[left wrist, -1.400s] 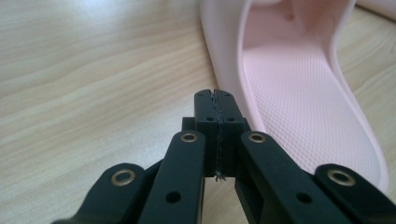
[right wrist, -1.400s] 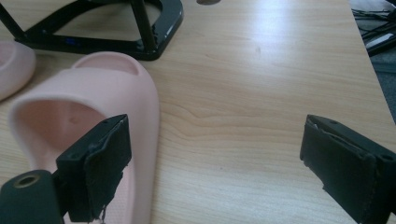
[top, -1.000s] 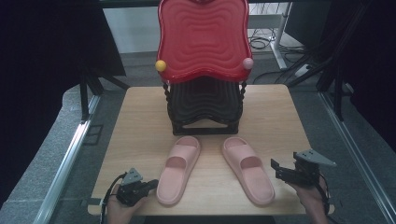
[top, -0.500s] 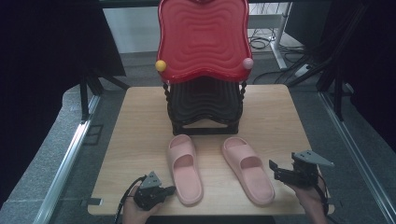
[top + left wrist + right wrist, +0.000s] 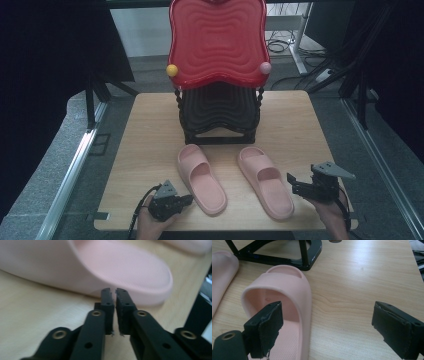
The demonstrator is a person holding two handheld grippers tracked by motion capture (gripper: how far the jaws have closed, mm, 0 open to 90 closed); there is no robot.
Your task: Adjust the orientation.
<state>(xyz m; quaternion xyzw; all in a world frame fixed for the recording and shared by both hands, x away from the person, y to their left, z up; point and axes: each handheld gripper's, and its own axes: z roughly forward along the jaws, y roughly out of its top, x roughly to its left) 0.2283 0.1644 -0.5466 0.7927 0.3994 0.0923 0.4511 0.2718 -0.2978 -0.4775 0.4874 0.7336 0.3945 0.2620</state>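
Your left gripper sits at seven o'clock on the pale wooden table, jaws pressed together, tips just beside the heel of the left pink foam slipper. Your right gripper is spread wide at five o'clock, beside the right pink foam slipper. The black-and-red plastic rack stands at twelve.

A wooden table carries two pink slippers and a black rack.
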